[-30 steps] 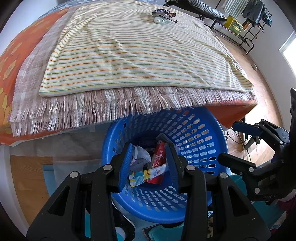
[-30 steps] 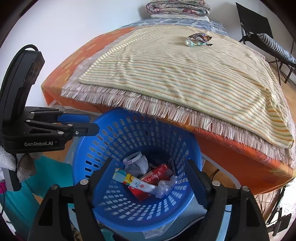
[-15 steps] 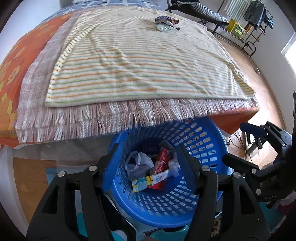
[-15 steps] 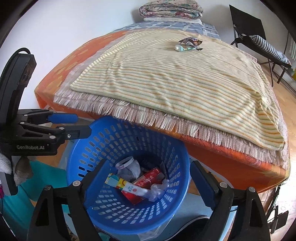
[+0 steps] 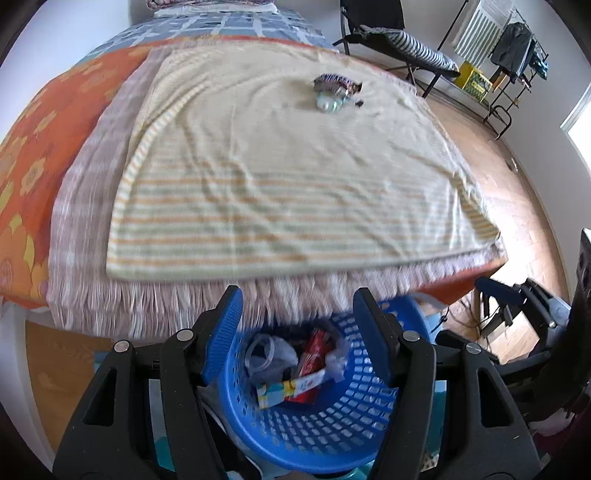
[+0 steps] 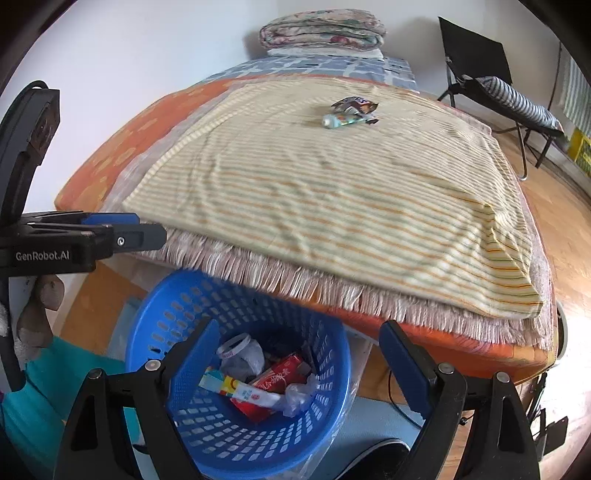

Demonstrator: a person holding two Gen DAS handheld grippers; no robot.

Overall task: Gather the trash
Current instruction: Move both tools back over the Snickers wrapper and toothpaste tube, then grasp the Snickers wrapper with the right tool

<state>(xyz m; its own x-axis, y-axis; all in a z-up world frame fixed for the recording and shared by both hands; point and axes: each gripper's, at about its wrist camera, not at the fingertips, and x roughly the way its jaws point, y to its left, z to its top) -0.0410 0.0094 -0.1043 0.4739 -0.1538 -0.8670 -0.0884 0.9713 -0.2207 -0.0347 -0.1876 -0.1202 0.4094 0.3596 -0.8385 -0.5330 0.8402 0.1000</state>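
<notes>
A blue plastic basket (image 5: 332, 432) (image 6: 184, 306) stands on the floor at the bed's near edge and holds several pieces of trash, among them a red carton (image 6: 280, 376) and a crumpled bag (image 5: 275, 360). A candy wrapper (image 5: 334, 82) (image 6: 354, 103) and a small tube (image 5: 328, 104) (image 6: 341, 120) lie far back on the striped blanket (image 5: 288, 184). My left gripper (image 5: 297, 325) is open and empty above the basket. My right gripper (image 6: 299, 354) is open and empty above the basket too.
The bed is covered by a fringed throw (image 6: 258, 266) and an orange sheet (image 5: 33, 147). Folded bedding (image 6: 321, 33) lies at its far end. A black chair (image 6: 480, 70) and a clothes rack (image 5: 513, 62) stand on the wooden floor to the right.
Both grippers have risen and tilted up from the basket toward the bed. The left jaws have opened wider. The trash on the blanket has not moved.
</notes>
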